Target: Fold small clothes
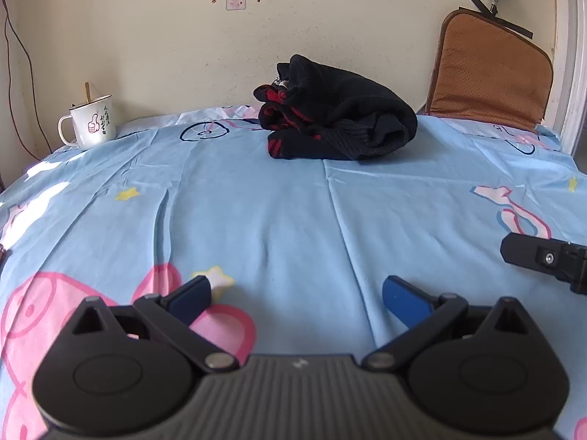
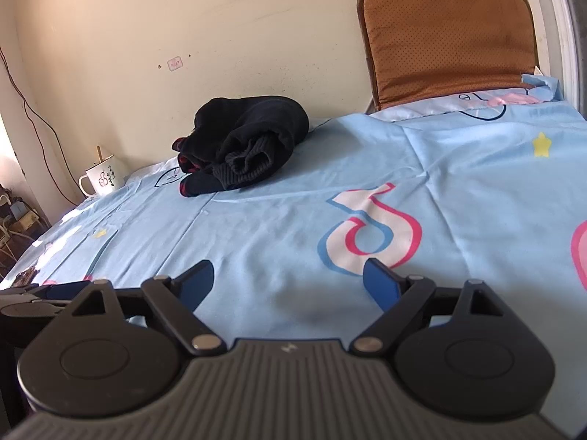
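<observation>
A crumpled black garment with red trim point(image 1: 337, 113) lies in a heap at the far side of the blue sheet point(image 1: 275, 212), close to the wall; the right wrist view shows the garment point(image 2: 245, 143) at centre left. My left gripper point(image 1: 297, 293) hangs low over the near part of the sheet, its blue-padded jaws wide apart with nothing between them. My right gripper point(image 2: 290, 282) is likewise open and empty over the sheet, well short of the garment. Part of the right gripper's black finger point(image 1: 543, 260) shows at the right edge of the left wrist view.
A white enamel mug point(image 1: 90, 121) with a stick in it stands at the far left corner by the wall. A brown padded cushion point(image 1: 491, 73) leans on the wall at the far right. A thin cable point(image 1: 22, 58) runs down the left wall.
</observation>
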Tool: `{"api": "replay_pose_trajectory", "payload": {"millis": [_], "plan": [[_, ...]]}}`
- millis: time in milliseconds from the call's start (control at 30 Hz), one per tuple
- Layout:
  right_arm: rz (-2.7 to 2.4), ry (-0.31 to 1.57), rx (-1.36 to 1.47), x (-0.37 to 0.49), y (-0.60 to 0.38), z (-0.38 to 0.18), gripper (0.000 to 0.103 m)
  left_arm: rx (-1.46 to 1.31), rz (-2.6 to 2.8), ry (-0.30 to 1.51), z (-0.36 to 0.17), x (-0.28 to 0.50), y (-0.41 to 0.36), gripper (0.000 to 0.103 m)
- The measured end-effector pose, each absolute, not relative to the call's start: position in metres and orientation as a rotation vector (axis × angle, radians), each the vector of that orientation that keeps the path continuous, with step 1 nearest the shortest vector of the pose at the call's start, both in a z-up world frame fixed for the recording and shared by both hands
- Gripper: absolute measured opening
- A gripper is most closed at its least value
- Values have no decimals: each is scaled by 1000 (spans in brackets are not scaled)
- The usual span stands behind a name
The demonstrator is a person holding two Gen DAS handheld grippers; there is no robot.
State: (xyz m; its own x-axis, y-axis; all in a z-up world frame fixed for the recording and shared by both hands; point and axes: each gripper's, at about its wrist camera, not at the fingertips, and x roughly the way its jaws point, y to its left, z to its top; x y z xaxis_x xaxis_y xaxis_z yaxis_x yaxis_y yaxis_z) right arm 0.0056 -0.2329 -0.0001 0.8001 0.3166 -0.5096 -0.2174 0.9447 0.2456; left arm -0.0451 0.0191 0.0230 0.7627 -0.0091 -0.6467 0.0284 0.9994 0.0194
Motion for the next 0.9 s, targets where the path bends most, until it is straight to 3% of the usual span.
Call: {"api": "replay_pose_trajectory", "payload": {"millis": [900], "plan": [[268,563,186,4,-234,0,91,37,-18,704,23,-45,18,103]]}}
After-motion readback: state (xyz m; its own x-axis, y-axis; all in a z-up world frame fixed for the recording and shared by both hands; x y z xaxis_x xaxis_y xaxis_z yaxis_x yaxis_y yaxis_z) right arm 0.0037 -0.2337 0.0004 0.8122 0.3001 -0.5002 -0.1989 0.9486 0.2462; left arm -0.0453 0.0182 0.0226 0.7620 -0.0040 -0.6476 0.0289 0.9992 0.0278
